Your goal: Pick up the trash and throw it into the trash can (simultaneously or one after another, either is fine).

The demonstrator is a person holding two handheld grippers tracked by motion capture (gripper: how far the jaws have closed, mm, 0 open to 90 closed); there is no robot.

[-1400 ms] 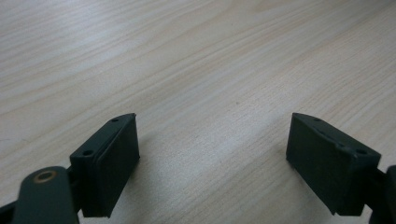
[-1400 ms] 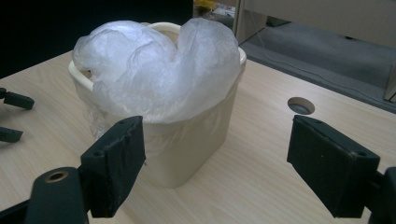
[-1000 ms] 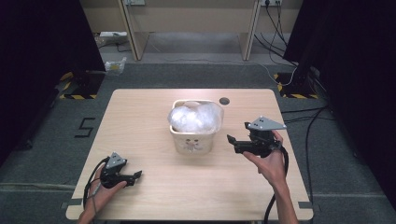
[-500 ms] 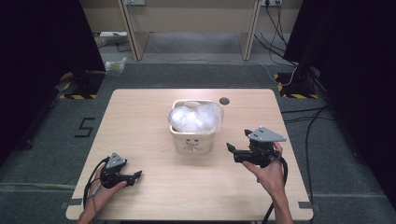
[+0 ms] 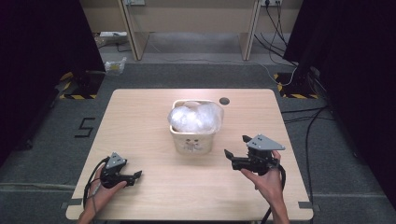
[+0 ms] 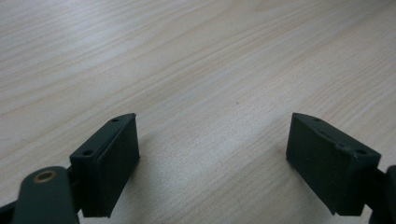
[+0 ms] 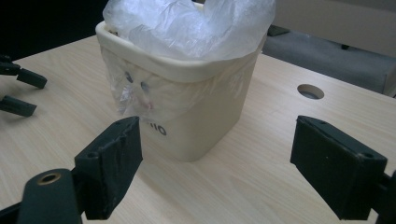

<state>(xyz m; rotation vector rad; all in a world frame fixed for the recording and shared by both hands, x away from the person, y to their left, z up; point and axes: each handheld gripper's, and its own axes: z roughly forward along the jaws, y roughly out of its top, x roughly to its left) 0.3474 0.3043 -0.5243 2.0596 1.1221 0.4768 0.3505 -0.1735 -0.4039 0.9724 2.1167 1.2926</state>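
A cream plastic bin [image 5: 192, 139] stands at the middle of the wooden table [image 5: 140, 116], lined with a crumpled clear plastic bag [image 5: 196, 116] that bulges over its rim. My right gripper [image 5: 236, 147] is held in a hand to the right of the bin, pointing left at it, open and holding nothing. In the right gripper view the bin [image 7: 196, 116] and bag [image 7: 191, 23] sit just beyond my wide-apart jaws [image 7: 215, 163]. My left gripper [image 5: 136, 175] rests near the front left of the table, open over bare wood [image 6: 212, 158].
A round cable hole [image 5: 224, 101] lies in the table behind the bin. The left gripper's jaws [image 7: 18, 91] show at the far left of the right gripper view. Cables [image 5: 308, 126] trail on the floor to the right, and a floor mark "5" [image 5: 84, 127] lies left.
My right gripper has drawn back toward the table's near edge and sunk lower, still facing the bin. The left gripper has stayed put.
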